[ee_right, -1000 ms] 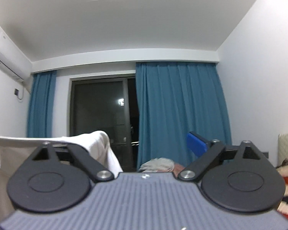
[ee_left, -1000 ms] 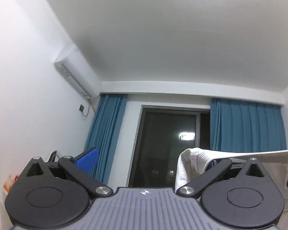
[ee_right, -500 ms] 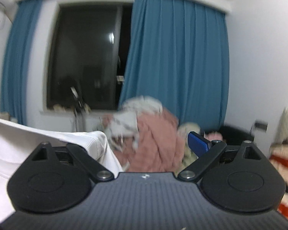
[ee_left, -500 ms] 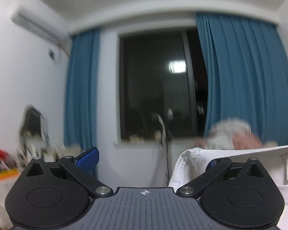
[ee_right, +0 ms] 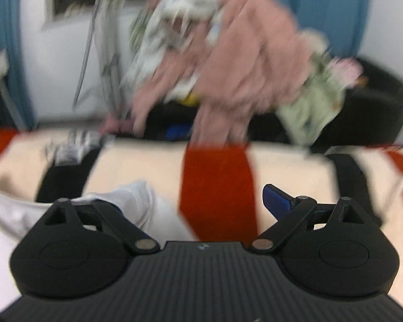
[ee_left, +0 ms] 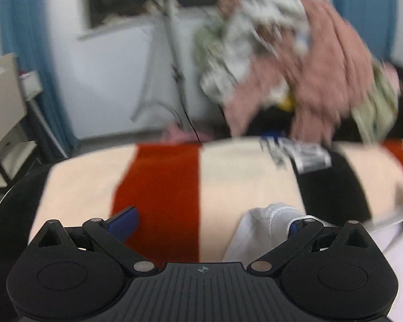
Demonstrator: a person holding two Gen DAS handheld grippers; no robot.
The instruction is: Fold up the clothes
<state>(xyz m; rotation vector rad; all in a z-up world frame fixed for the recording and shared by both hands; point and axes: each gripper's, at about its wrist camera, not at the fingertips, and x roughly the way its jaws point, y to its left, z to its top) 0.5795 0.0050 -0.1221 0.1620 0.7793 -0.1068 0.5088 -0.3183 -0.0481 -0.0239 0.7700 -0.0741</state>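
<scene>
A white garment (ee_left: 266, 222) hangs over the right finger of my left gripper (ee_left: 209, 221). Its jaws stand wide apart, and the blue left fingertip (ee_left: 123, 218) is bare. In the right wrist view the same white garment (ee_right: 137, 198) drapes over the left finger of my right gripper (ee_right: 198, 201), which is also open, with its blue right fingertip (ee_right: 276, 201) bare. The cloth stretches between the two grippers, low over a cream, red and black striped blanket (ee_left: 161, 182) (ee_right: 217, 177). Both views are blurred by motion.
Behind the blanket's far edge, a heap of pink, white-patterned and green clothes (ee_left: 295, 53) (ee_right: 228, 48) lies on a black seat. A thin metal stand (ee_left: 172, 53) rises by the white wall. A pale chair (ee_left: 2, 107) stands at far left, with blue curtains (ee_right: 335, 13) behind.
Both cameras have swung down from the ceiling and window to the striped blanket. The white garment has stayed on the same fingers and come down with them.
</scene>
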